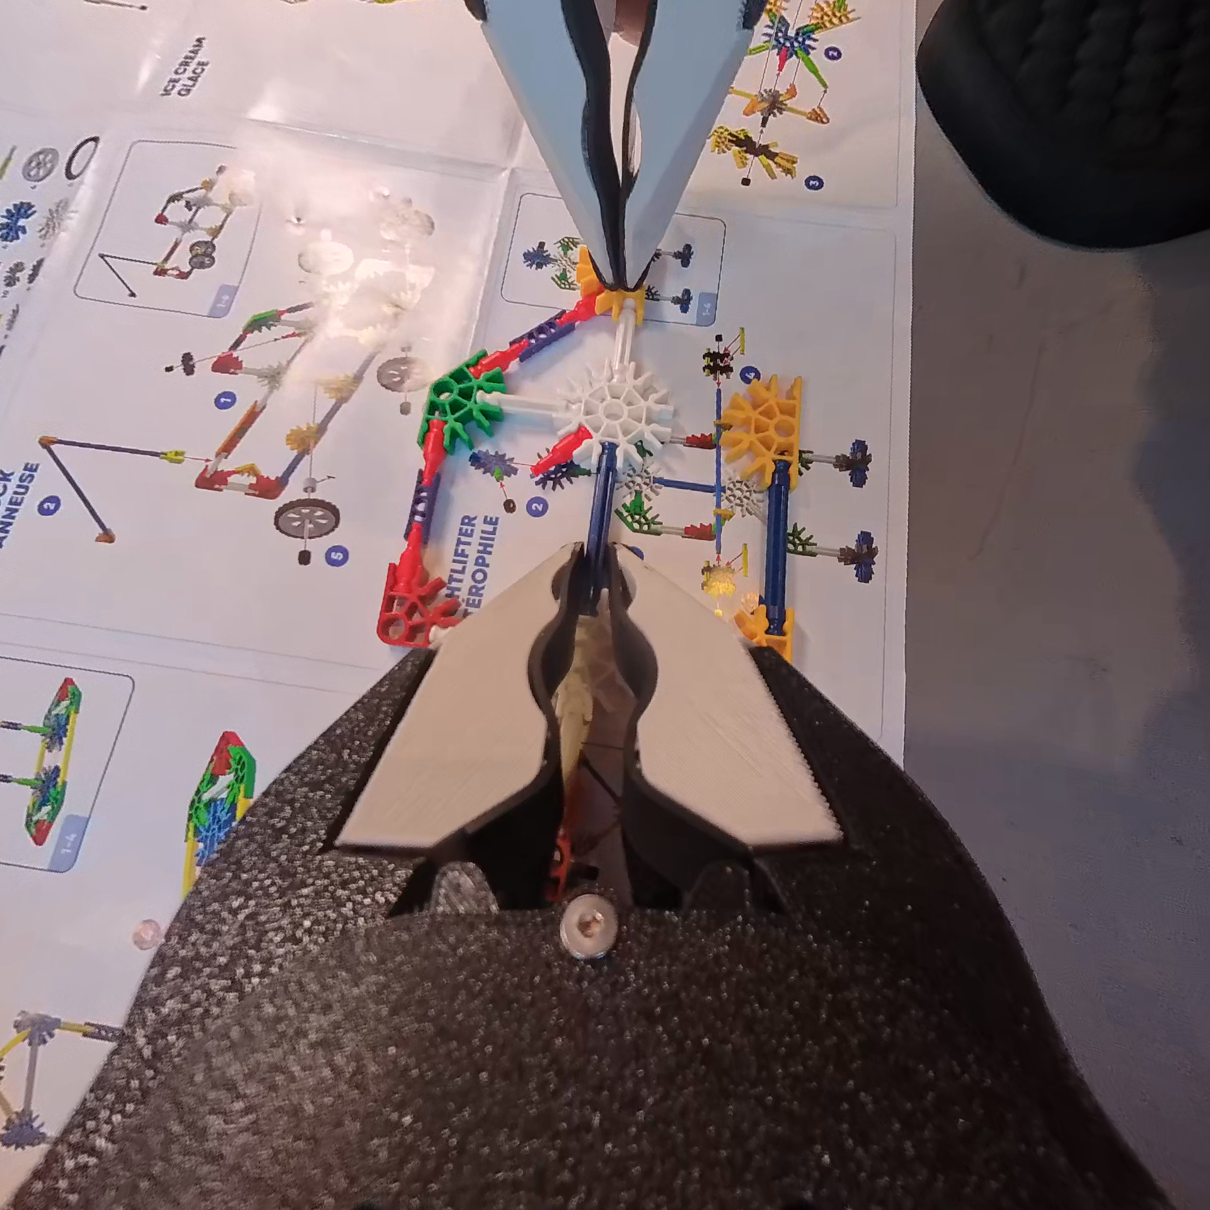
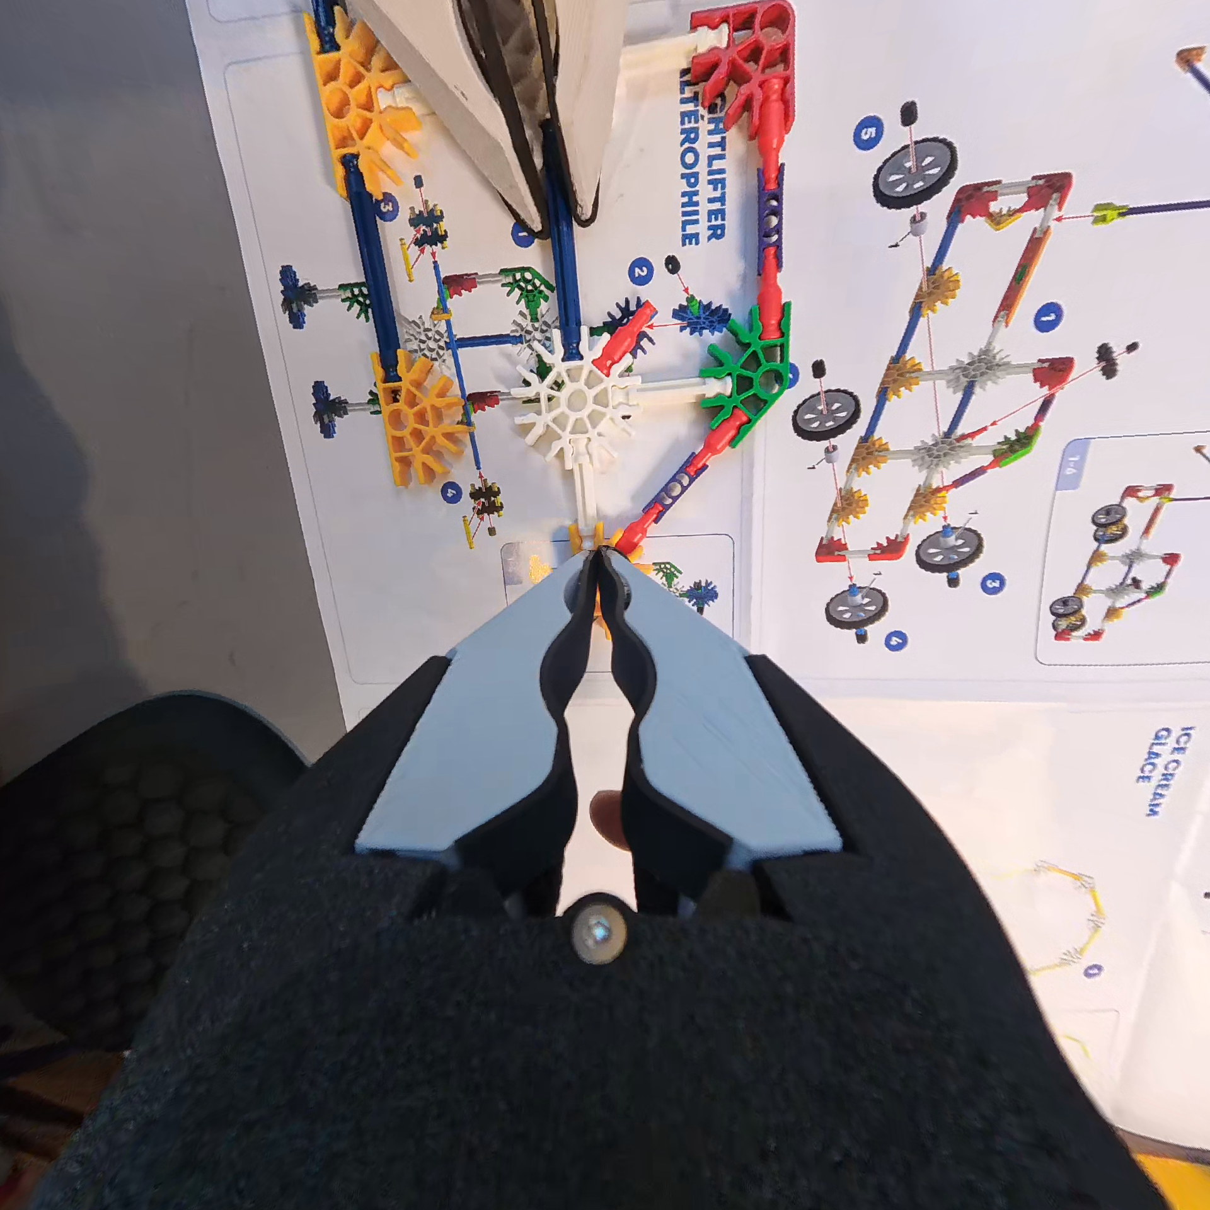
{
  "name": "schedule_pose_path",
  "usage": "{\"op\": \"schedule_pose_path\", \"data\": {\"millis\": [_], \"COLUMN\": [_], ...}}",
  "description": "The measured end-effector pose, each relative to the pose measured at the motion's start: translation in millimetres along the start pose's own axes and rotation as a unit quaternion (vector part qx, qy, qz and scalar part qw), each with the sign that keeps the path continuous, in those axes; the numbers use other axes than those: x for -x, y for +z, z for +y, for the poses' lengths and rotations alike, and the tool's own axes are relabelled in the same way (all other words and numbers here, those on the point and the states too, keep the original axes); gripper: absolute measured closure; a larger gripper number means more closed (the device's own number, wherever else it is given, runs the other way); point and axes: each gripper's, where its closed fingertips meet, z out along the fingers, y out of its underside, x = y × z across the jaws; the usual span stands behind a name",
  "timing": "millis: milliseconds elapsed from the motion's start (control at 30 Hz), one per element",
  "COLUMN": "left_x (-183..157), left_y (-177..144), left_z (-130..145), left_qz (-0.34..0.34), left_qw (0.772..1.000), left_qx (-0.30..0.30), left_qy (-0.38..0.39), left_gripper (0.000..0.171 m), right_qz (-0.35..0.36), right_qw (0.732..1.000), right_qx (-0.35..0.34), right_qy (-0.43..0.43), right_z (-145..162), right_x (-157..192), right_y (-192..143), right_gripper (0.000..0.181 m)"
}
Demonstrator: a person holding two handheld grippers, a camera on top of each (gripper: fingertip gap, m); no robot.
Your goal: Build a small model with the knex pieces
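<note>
My left tongs [image 1: 594, 556], the ones with pale grey plastic fingers, are pressed together on the dark blue plastic rod [image 1: 602, 497]. That rod runs straight out from their tips to the white round snowflake-shaped plastic connector [image 1: 614, 409]. My right tongs [image 2: 594, 555], with light blue fingers, are pinching the small yellow plastic connector [image 2: 579, 533] right at their tips. A short white plastic rod [image 2: 585, 488] joins that yellow piece to the white snowflake, so the toy frame sits between my two tongs.

Off to one side, a green fan-shaped connector [image 2: 746, 376], red rods and a red corner connector [image 2: 746, 59] make a bent edge. Two big yellow connectors on a long blue rod [image 1: 776, 524] lie loose on the other side.

I think things could go wrong if I pull the tongs apart, because a rod may pop out of its slot. A twist could bend the frame. The thin blue rod might slip from my grip.

The shiny white paper instruction sheet [image 1: 275, 589] under everything has printed words, numbers and building pictures. I see no brand name.
</note>
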Motion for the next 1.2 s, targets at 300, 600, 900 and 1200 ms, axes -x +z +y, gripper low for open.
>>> {"op": "schedule_pose_path", "data": {"millis": [300, 600, 900, 1200], "left_x": [-0.6, -0.7, -0.7, -0.5], "left_y": [0.2, 0.1, 0.1, 0.2], "left_z": [-0.1, 0.1, 0.3, 0.2], "left_qz": [0.005, 0.008, 0.0, -0.009], "left_qw": [1.0, 1.0, 1.0, 1.0], "left_qx": [-0.001, -0.001, -0.001, 0.0], "left_qy": [-0.004, -0.006, 0.002, 0.011], "left_gripper": [0.168, 0.168, 0.167, 0.167], "right_qz": [-0.004, 0.049, 0.044, 0.036], "right_qw": [1.0, 0.996, 0.993, 0.992], "right_qx": [-0.009, -0.075, -0.078, -0.08], "right_qy": [0.003, 0.031, 0.074, 0.093], "right_z": [0.2, 2.4, 6.0, 5.5], "right_x": [0.1, -2.3, -3.2, -2.2], "right_y": [1.8, -13.4, -2.9, -2.7], "right_gripper": [0.181, 0.175, 0.173, 0.174]}}
